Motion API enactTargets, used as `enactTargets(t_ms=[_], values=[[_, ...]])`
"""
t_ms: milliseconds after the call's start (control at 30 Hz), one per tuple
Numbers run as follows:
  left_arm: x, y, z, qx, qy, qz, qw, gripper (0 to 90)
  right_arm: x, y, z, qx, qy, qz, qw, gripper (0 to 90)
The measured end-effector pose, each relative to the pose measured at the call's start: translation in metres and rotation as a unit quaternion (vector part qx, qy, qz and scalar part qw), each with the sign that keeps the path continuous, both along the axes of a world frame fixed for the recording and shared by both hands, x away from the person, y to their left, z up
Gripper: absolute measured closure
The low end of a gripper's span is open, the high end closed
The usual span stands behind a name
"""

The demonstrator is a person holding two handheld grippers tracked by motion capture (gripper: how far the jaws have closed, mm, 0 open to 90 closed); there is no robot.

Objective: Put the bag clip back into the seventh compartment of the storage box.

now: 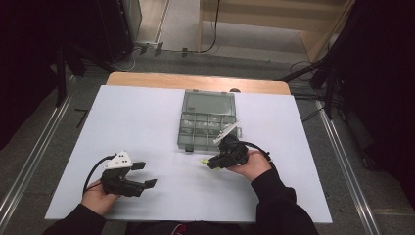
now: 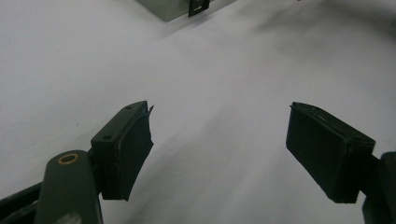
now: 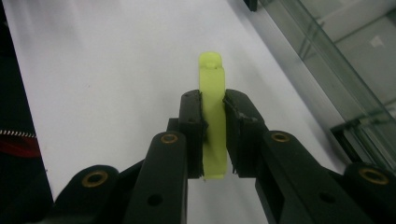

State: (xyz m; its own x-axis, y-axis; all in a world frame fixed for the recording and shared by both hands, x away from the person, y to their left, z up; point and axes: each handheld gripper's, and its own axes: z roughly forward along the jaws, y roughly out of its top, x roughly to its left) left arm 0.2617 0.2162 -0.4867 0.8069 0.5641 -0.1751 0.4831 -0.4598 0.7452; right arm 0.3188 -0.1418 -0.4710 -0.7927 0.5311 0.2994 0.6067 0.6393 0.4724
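So your right claw (image 3: 214,135) pinches the yellow clip (image 3: 212,100) edge-on beside the parts box (image 1: 207,120), likely for sorting, while your left claw (image 2: 219,154) waits wide, holding nothing.

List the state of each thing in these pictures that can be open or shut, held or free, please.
Clear grey plastic compartment box: lid shut, lying flat on the white table sheet.
Small yellow-green plastic piece: held, clamped between the right gripper's jaws, above the sheet.
Right gripper: shut on the piece, beside the box's front edge.
Left gripper: open, nothing between its jaws, over bare sheet.
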Motion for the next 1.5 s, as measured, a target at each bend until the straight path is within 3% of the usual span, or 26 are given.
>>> enactTargets(t_ms=[267,667,867,1300,1500], values=[[0.001,0.0,0.0,-0.004,0.0,0.004,1.0,21.7,-0.005,-0.006,0.007,0.002,-0.004,-0.019,0.9998,78.6],[0.0,0.0,0.001,-0.007,-0.001,0.001,1.0,21.7,-0.005,-0.015,0.02,0.017,0.008,-0.05,0.9986,78.6],[0.0,0.0,0.001,-0.005,-0.001,0.0,1.0,21.7,-0.004,-0.017,0.027,0.01,0.02,-0.067,0.9975,78.6],[0.0,0.0,0.0,-0.002,-0.002,0.002,1.0,21.7,0.002,-0.019,0.044,-0.002,0.008,-0.116,0.9932,78.8],[0.0,0.0,0.0,-0.001,-0.001,0.002,1.0,21.7,0.005,-0.018,0.049,-0.001,0.0,-0.122,0.9925,78.8]])
